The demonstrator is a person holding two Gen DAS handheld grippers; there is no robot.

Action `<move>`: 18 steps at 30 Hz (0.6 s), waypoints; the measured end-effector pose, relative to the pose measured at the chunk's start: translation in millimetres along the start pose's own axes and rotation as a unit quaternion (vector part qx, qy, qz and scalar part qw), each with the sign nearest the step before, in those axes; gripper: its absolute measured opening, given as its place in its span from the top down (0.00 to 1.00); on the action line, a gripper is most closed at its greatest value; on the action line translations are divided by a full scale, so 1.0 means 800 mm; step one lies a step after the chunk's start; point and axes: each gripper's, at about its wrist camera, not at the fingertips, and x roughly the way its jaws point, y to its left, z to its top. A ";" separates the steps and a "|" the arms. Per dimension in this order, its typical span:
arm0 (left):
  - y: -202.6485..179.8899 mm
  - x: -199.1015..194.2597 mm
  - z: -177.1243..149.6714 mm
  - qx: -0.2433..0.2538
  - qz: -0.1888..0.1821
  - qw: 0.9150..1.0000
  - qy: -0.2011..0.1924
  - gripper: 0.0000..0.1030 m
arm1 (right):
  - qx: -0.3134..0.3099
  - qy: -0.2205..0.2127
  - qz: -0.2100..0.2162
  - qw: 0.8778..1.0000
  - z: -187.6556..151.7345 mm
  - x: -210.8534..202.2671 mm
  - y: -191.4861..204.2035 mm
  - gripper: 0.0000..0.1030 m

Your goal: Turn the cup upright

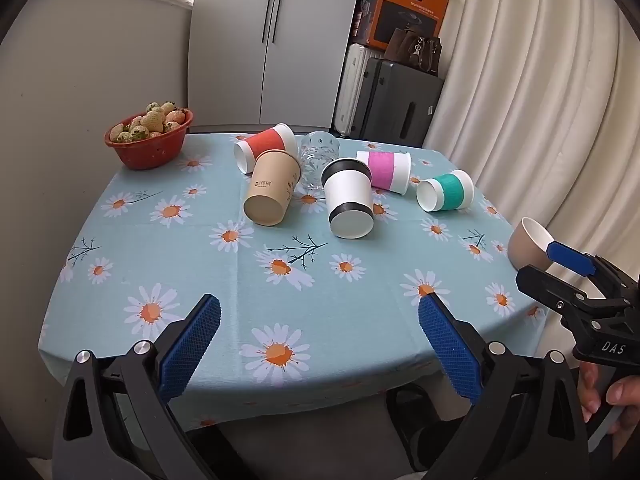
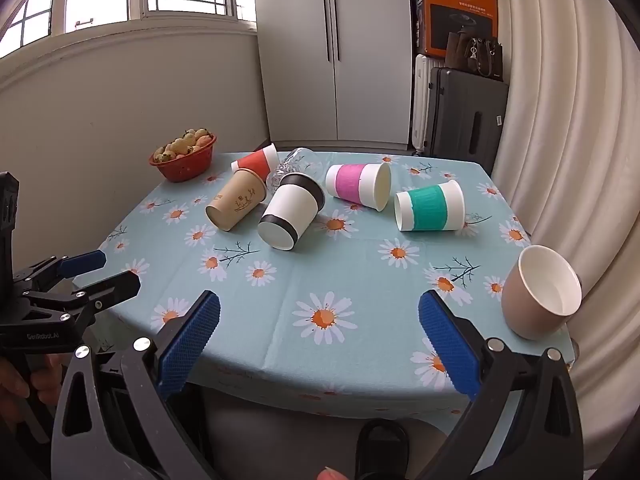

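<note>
Several paper cups lie on their sides mid-table: kraft (image 1: 272, 190) (image 2: 236, 204), white with black bands (image 1: 348, 200) (image 2: 290, 212), red (image 1: 266, 146) (image 2: 256, 160), pink (image 1: 384, 170) (image 2: 358, 184), teal (image 1: 446, 190) (image 2: 430, 208). A clear glass (image 1: 318, 158) (image 2: 296, 166) lies among them. A tan cup (image 2: 540, 292) (image 1: 528, 244) stands upright at the right edge. My left gripper (image 1: 320, 320) is open and empty over the near edge. My right gripper (image 2: 320, 320) is open and empty too, left of the tan cup.
A red bowl of strawberries (image 1: 148, 136) (image 2: 184, 160) sits at the far left corner of the daisy tablecloth (image 1: 224, 264) (image 2: 360, 280). Suitcases (image 2: 464, 116) and a white curtain (image 2: 568, 120) stand behind and right of the table.
</note>
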 end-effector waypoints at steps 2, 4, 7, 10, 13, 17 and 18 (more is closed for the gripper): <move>0.000 0.000 0.000 -0.001 0.000 1.000 0.000 0.06 | -0.002 0.001 0.000 1.000 0.000 0.000 0.000 0.04; -0.001 0.000 0.000 -0.001 -0.001 1.000 -0.002 0.06 | -0.001 0.003 -0.001 1.000 0.000 0.001 0.001 0.04; -0.004 0.000 -0.001 0.000 -0.001 1.000 -0.001 0.06 | -0.002 0.004 -0.001 1.000 0.000 0.001 0.000 0.04; -0.003 0.002 0.001 -0.002 -0.004 1.000 0.000 0.06 | 0.000 0.004 0.000 1.000 0.000 0.001 -0.002 0.04; -0.008 -0.001 0.001 0.000 -0.004 1.000 0.002 0.06 | 0.000 0.006 0.000 1.000 -0.002 0.002 -0.004 0.04; -0.006 0.003 -0.001 -0.003 -0.005 1.000 0.003 0.06 | -0.001 0.009 -0.002 1.000 -0.001 0.004 -0.002 0.04; -0.007 0.003 -0.002 -0.002 -0.006 1.000 0.003 0.06 | -0.001 0.009 -0.003 1.000 -0.001 0.004 -0.002 0.04</move>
